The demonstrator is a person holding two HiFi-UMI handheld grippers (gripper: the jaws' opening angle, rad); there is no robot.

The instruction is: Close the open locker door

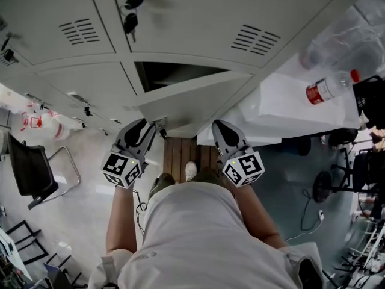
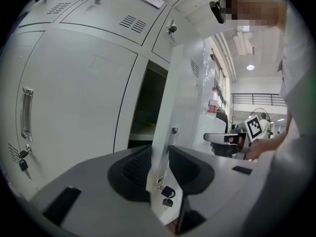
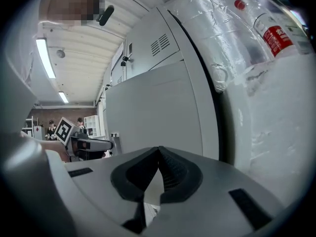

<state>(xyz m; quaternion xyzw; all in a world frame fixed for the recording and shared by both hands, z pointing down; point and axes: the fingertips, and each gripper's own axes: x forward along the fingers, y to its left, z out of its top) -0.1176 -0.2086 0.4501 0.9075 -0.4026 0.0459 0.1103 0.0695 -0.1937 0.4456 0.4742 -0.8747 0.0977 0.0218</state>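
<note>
The open grey locker door (image 1: 192,98) swings out from the dark locker opening (image 1: 174,74). My left gripper (image 1: 150,127) sits at the door's free edge by the lock. In the left gripper view the door (image 2: 185,98) runs edge-on between the jaws of the left gripper (image 2: 159,154), filling the gap, both pads against it. Keys (image 2: 168,194) hang from the door's lock below. My right gripper (image 1: 219,127) is near the door's hinge side, shut and empty. In the right gripper view it (image 3: 158,152) points at the door's flat outer face (image 3: 153,112).
A plastic-wrapped white unit (image 1: 301,104) stands right of the door with a red-labelled bottle (image 1: 328,88) on top. Keys (image 1: 131,17) hang from a shut locker above. A black chair (image 1: 33,170) stands at the left. Wooden boards (image 1: 180,155) lie underfoot.
</note>
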